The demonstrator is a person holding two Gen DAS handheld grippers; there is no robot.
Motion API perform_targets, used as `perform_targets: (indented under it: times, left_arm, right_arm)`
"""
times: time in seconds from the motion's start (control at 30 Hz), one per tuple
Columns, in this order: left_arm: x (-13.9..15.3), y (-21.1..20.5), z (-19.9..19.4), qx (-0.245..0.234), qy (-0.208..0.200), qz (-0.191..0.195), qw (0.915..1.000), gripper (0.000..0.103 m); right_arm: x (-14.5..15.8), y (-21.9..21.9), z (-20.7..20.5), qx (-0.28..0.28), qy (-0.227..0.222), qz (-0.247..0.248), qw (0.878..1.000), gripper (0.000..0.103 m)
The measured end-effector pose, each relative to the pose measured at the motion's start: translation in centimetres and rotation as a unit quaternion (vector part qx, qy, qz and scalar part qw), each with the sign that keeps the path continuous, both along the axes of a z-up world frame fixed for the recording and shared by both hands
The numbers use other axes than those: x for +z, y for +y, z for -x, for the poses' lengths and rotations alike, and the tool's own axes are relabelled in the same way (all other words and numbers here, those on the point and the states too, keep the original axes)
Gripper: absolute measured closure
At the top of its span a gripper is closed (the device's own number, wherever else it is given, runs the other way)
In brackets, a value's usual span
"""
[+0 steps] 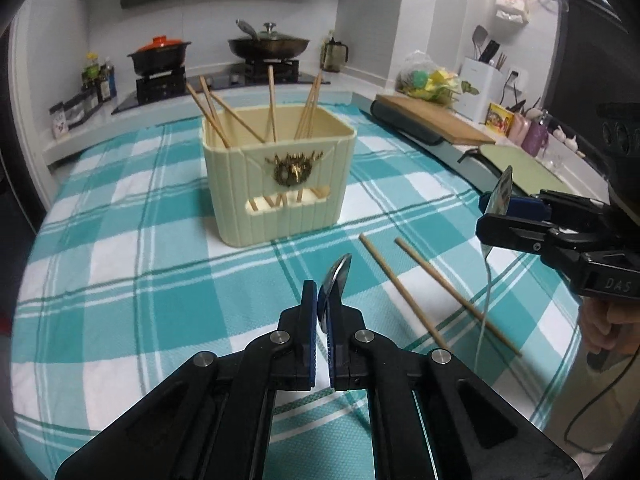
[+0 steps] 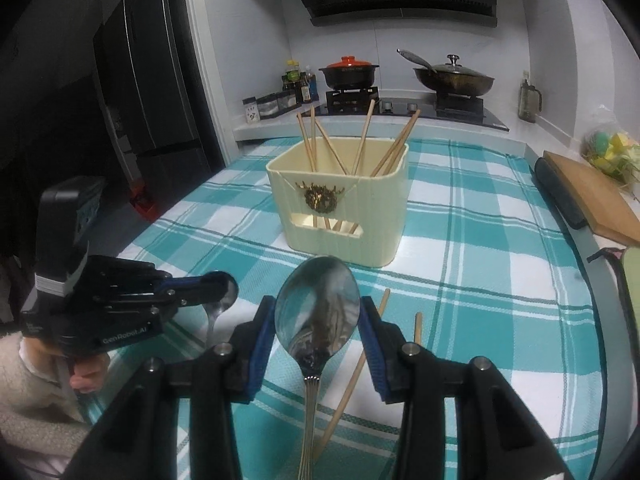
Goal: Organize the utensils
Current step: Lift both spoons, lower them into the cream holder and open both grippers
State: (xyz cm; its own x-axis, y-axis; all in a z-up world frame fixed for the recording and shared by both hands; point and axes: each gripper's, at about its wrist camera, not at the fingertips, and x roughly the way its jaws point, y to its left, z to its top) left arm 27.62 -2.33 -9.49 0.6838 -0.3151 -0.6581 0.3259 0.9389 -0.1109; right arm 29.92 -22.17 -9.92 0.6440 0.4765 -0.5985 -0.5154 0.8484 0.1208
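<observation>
Spoons: 2 steel ones, 1 clamped in each tool, both in the air in front of the holder (image 1: 280,172). The left tool (image 1: 325,300) pinches its spoon (image 1: 338,276) edge-on; the right tool (image 2: 318,320) squeezes its spoon (image 2: 318,308) across the bowl. Probably light, stiff and slippery, so I'd grab the neck. 2 chopsticks (image 1: 420,292) lie on the tabletop (image 1: 140,280). Tool labels read "GenRobot.AI" and "DAS".

Both hand-held grippers clamped — left (image 1: 322,312), right (image 2: 318,320).

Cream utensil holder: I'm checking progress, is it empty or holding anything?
Not empty: the cream utensil holder stands upright with several wooden chopsticks leaning inside.
</observation>
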Motion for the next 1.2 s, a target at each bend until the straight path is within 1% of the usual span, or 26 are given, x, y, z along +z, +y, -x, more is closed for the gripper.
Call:
perform_targets:
  times: [0.13, 0.27, 0.37, 0.5, 0.63, 0.73, 0.93, 1.07, 1.13, 1.2]
  left_arm:
    - [3.5, 1.2, 0.7, 0.006, -0.028, 0.022, 0.9993, 0.1]
    - [5.6, 2.1, 0.5, 0.01, -0.04, 0.04, 0.9984, 0.1]
    - [6.6, 2.5, 0.0, 0.014, -0.048, 0.039, 0.998, 0.1]
    - [8.1, 3.4, -0.7, 0.015, -0.051, 0.05, 0.9974, 0.1]
    - [10.7, 4.3, -2.0, 0.016, -0.063, 0.056, 0.9963, 0.1]
    - [13.6, 5.0, -3.3, 0.022, -0.088, 0.056, 0.9943, 0.1]
    - [18.6, 5.8, -7.2, 0.044, -0.138, 0.051, 0.9881, 0.1]
    - [19.8, 5.8, -10.7, 0.069, -0.161, 0.036, 0.984, 0.1]
    - [19.3, 5.6, -12.9, 0.083, -0.164, 0.025, 0.9826, 0.1]
    - [18.2, 5.5, -15.0, 0.091, -0.154, 0.023, 0.9836, 0.1]
  right_arm:
    - [2.9, 0.2, 1.0, 0.004, -0.03, -0.003, 1.0, 0.062]
    - [4.7, 0.6, 1.3, 0.003, -0.051, -0.008, 0.999, 0.062]
    - [5.5, 0.9, 0.9, -0.001, -0.058, -0.007, 0.998, 0.062]
    - [6.3, 1.2, 0.1, -0.006, -0.059, -0.006, 0.998, 0.062]
    - [7.7, 1.3, -0.8, -0.008, -0.06, -0.012, 0.998, 0.062]
    - [9.6, 1.2, -1.9, -0.012, -0.067, -0.022, 0.997, 0.062]
    - [15.1, 1.2, -5.5, -0.027, -0.097, -0.046, 0.994, 0.062]
    - [18.2, 1.5, -8.9, -0.041, -0.116, -0.055, 0.991, 0.062]
    - [18.9, 1.8, -10.6, -0.049, -0.124, -0.055, 0.99, 0.062]
    - [18.9, 2.3, -12.3, -0.055, -0.129, -0.048, 0.989, 0.062]
